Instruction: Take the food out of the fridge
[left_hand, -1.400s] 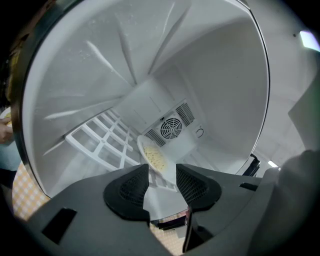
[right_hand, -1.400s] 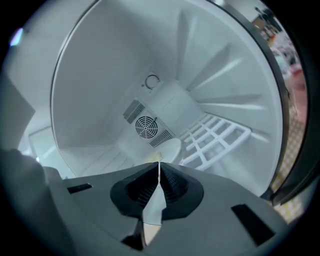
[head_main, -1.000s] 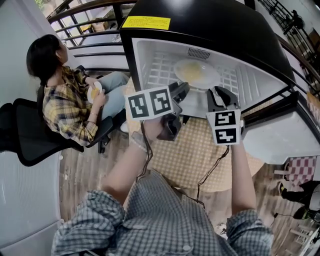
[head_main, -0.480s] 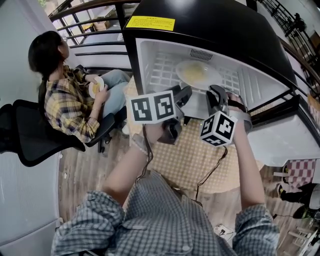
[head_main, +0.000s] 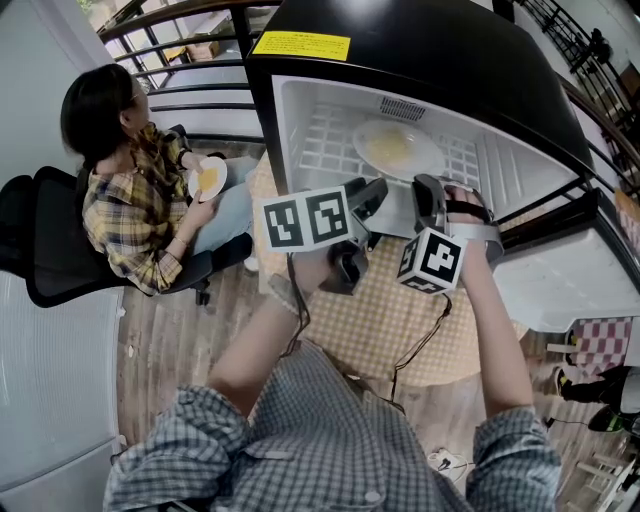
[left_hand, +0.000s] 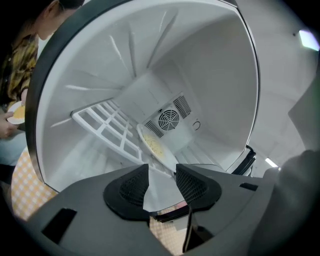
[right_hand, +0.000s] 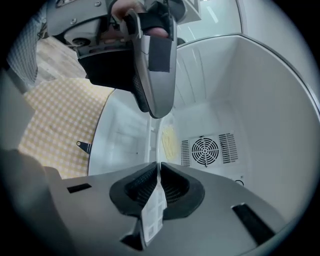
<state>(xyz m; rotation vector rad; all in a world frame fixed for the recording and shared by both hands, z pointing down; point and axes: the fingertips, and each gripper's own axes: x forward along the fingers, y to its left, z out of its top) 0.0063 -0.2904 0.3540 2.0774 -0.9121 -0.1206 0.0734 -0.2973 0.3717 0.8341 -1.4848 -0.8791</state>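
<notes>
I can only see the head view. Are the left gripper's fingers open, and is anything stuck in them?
Observer: The left gripper has its fingers apart, and nothing is between them.
Operator: What about the other one?
Observer: The right gripper has its fingers pressed together on a thin white slip.
Operator: What's behind the food?
Observer: There's a round fan grille on the back wall of the fridge, just past the plate of food.
</notes>
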